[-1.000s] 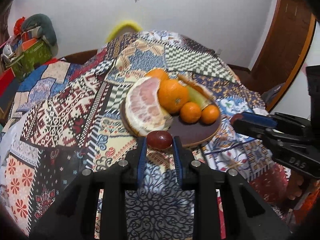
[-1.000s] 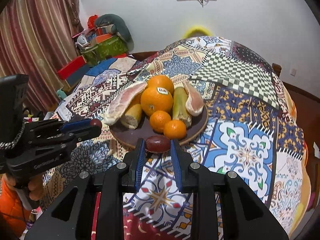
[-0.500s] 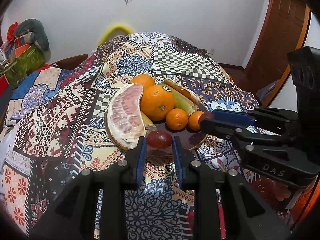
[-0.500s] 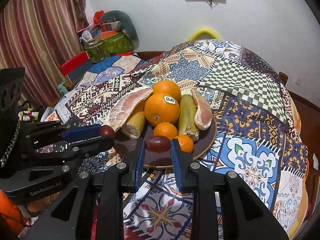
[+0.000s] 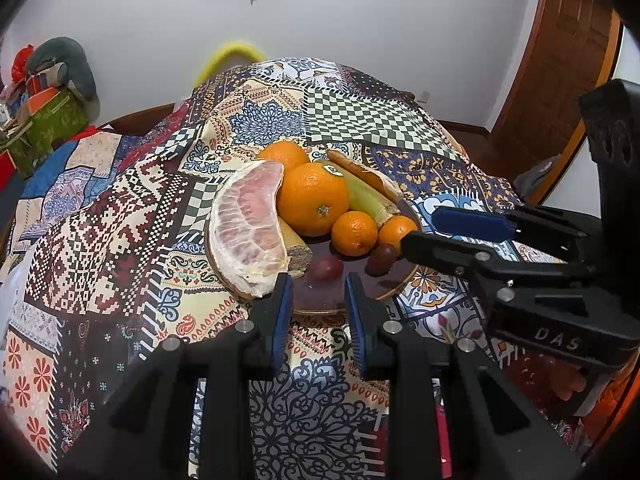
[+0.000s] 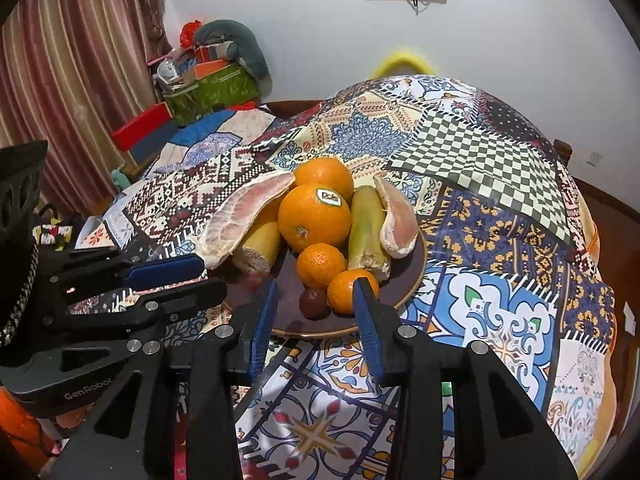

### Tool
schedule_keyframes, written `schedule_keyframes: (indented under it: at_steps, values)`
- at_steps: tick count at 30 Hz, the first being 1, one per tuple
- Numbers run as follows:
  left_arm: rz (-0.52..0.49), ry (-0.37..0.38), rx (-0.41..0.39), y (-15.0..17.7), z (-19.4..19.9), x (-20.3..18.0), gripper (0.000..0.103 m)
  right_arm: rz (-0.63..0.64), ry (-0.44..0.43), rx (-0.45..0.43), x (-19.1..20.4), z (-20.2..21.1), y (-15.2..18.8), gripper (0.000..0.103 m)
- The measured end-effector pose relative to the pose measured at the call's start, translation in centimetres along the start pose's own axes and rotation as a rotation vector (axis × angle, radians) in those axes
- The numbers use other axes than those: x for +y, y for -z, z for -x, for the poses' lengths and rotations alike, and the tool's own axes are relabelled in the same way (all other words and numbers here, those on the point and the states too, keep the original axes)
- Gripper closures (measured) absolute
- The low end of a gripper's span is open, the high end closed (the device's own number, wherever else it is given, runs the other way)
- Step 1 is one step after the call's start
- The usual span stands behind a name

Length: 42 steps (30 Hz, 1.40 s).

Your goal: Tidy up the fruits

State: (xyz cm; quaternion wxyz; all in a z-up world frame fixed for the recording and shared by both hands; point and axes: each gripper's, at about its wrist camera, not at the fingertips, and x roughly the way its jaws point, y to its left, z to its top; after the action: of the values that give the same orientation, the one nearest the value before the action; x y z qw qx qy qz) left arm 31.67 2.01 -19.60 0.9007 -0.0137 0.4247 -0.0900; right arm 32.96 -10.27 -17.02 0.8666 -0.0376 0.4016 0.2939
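Two small dark-red fruits down on the brown plate [image 6: 416,264], on its bare front part, neither one gripped

Left tongs [image 5: 316,286]: narrow gap between the blue pads, nothing in it. Left dark-red fruit [image 5: 326,268] just past the fingertips, blurred, on the plate near the cut end of the yellow cane piece [image 5: 298,254]. Can't tell whether it touches that piece

Right tongs [image 6: 316,285]: opening right now, gap wider than the left one. Right dark-red fruit [image 6: 314,303] low between the fingertips, clear of both pads, resting on the plate just beside the two mandarins [image 6: 320,264]. Seen from the left wrist view: comes in from the right, tip just beside that fruit

Rest of the pile behind, on the same plate: big orange [image 6: 314,218] with a sticker in the middle, second orange [image 6: 324,174] behind it, pomelo segment [image 6: 244,216] leaning on the left side, another pomelo segment [image 6: 396,224] on the right, green cane piece [image 6: 366,232] between the big orange and that right segment

Plate on the worktop [image 6: 500,300] under a patchwork cloth. Both tongs angled down at the plate's near edge, side by side, not touching each other
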Motion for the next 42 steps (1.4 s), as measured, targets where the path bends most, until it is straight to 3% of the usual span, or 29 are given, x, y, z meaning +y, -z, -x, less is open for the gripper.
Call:
schedule_keyframes:
  at_steps: [11,20,30,33,37,40,42]
  values:
    - [0.011,-0.024,-0.120,-0.9,5.9,-0.7,0.077,-0.033,0.040,-0.126,0.0,5.7,-1.0,0.067]
    - [0.007,-0.063,-0.342,-1.1,16.3,-2.9,0.077,-0.004,0.071,-0.340,2.8,14.7,-1.6,0.067]
    - [0.002,-0.099,-0.551,0.7,25.8,-5.7,0.072,0.042,0.096,-0.548,7.2,23.2,0.1,0.066]
    - [0.005,-0.106,-0.592,1.4,27.8,-6.1,0.067,0.041,0.099,-0.591,7.9,24.6,0.6,0.057]
    - [0.012,-0.104,-0.626,2.2,29.3,-6.5,0.054,0.063,0.124,-0.619,8.9,25.3,1.1,0.055]
    - [0.016,-0.129,-0.659,2.8,30.4,-6.7,0.042,0.065,0.134,-0.637,9.5,25.6,1.5,0.035]
    - [0.021,-0.127,-0.667,3.0,30.8,-6.8,0.032,0.061,0.146,-0.656,9.8,25.8,1.7,0.031]
